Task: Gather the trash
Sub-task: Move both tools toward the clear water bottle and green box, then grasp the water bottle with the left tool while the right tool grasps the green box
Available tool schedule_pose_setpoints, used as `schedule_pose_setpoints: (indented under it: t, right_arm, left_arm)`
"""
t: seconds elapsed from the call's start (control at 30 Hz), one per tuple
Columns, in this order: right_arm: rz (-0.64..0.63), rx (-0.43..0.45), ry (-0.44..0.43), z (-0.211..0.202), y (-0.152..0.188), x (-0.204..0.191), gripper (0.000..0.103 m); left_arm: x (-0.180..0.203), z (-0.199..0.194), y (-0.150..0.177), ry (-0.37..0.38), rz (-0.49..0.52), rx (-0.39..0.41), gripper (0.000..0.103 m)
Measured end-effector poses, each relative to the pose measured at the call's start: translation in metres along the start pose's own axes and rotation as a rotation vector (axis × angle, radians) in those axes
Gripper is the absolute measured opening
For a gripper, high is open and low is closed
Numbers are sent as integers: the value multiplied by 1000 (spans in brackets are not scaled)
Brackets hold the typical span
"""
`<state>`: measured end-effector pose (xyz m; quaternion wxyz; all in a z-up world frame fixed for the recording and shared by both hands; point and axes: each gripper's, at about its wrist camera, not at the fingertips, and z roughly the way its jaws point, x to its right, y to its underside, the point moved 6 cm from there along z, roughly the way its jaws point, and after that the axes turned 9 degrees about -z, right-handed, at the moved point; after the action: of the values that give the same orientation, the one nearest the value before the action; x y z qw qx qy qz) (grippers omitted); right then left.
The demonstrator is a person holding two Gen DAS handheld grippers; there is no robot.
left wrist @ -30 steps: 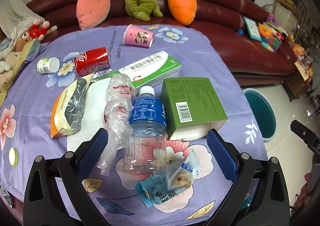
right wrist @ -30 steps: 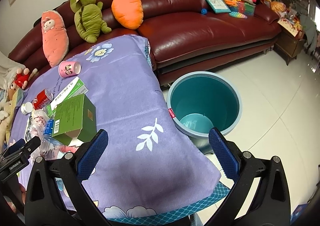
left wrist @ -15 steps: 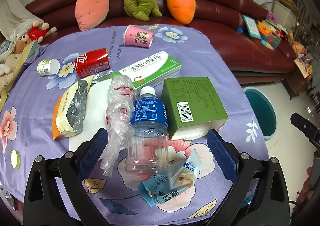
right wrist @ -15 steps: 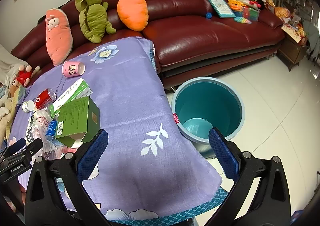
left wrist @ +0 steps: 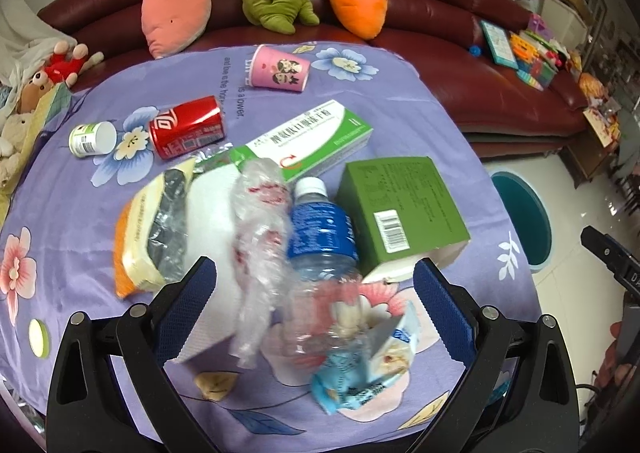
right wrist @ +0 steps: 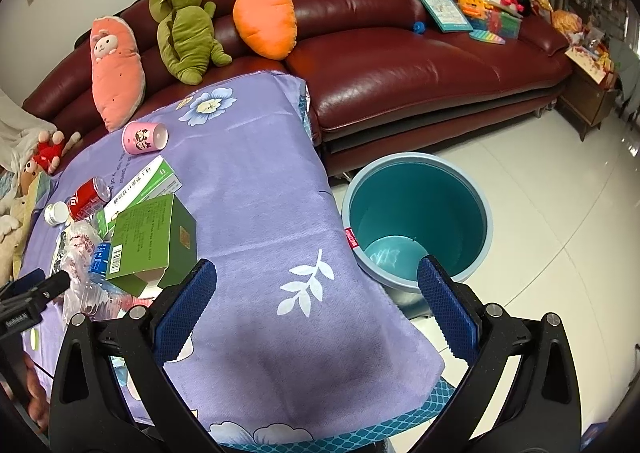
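The left gripper (left wrist: 314,303) is spread wide and empty over the near edge of the table (left wrist: 80,213). Its two blue pads straddle the bottle (left wrist: 320,253), which lies with its cap pointing away from the gripper, so its long axis runs straight out between the fingers. A crumpled clear wrap (left wrist: 260,237) touches the bottle's left side, a green box (left wrist: 400,209) its right, and a blue wrapper (left wrist: 364,369) lies over its base.

The right gripper (right wrist: 316,305), also wide and empty, hovers over the bare cloth, with the bin (right wrist: 418,221) on the floor just past the table's edge. The left is plainly nearer the trash.

Compared with a second ago, the left gripper has crept forward, and the bottle sits deeper between its pads. The right one's view has shifted only slightly.
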<state>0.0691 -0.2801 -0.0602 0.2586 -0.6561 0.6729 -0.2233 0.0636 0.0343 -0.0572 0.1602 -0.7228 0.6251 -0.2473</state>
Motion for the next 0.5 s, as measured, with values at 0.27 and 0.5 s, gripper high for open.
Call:
schedule_pose_setpoints:
  t: [0.27,0.5]
  right_arm:
    - [30,-21,-37,14,4,6,97]
    - [46,-40,-52,25,8,11,97]
  left_arm:
    - [4,9,-4,-47,60,-48,84]
    - [18,33,11,-78,150,-113,77]
